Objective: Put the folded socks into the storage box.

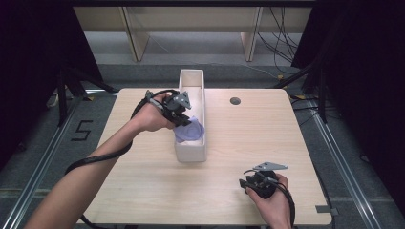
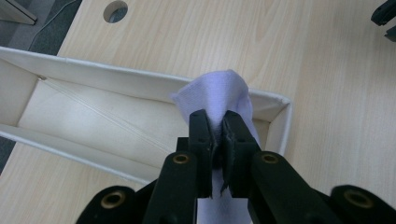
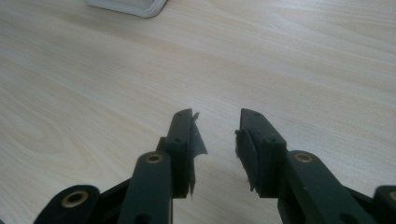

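Item: lilac cloth point(image 2: 219, 95), pinched between the nearly closed jaws of the left gripper point(image 2: 218, 128), hanging over the near end of the white box point(image 2: 93, 77), centre of the high view.
Right gripper point(image 3: 215, 128): jaws wide, nothing between them, resting low on the table point(image 3: 93, 70) at lower right of the high view.
Progress, as judged: cloth brought to the box, partly inside. Remaining: lower, release, withdraw.
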